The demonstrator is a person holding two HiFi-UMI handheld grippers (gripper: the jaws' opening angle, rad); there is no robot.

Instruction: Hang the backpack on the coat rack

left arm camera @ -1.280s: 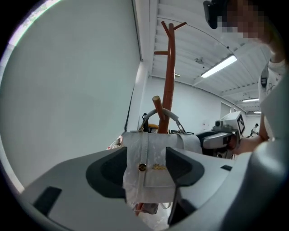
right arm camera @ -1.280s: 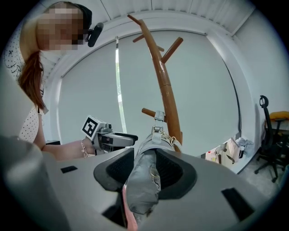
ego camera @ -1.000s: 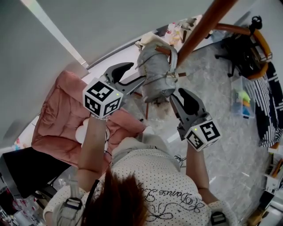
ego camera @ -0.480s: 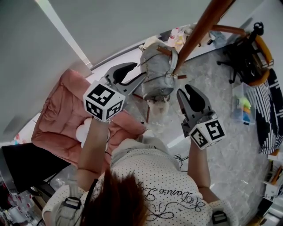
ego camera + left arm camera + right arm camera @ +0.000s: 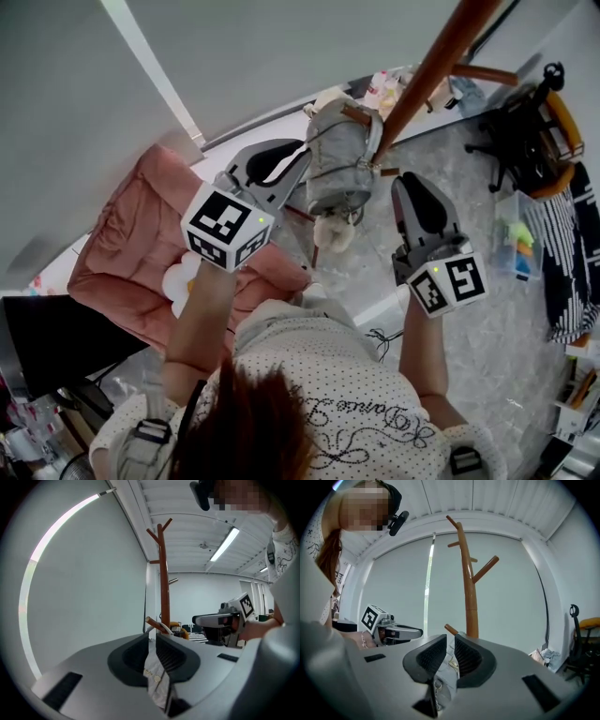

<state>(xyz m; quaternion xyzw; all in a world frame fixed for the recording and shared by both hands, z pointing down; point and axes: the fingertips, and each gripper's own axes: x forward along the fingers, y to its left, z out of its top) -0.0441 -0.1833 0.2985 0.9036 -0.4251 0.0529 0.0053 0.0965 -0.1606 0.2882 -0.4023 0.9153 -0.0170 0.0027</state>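
Note:
A grey backpack [image 5: 337, 164] hangs between my two grippers, close against the brown coat rack pole [image 5: 427, 70]. On the bag's left side is my left gripper [image 5: 298, 159], and its jaws have just been closing; its own view shows them pinching pale backpack fabric [image 5: 157, 677]. My right gripper [image 5: 410, 183] is at the bag's right side. Its jaws have also just been closing, and grey fabric with a small metal chain [image 5: 445, 679] fills the narrow gap. The pole [image 5: 469, 588] stands straight ahead, with a low peg [image 5: 451, 630] just beyond the jaw tips.
A pink cushioned chair [image 5: 131, 253] sits at lower left by the white wall. A black office chair [image 5: 525, 131], a clear storage box [image 5: 520, 225] and striped fabric [image 5: 572, 253] are on the right. A fluffy charm [image 5: 333, 232] dangles under the bag.
Both grippers have gone from wide open to nearly closed on the backpack's sides. Grippers and bag have risen, nearer the pole.

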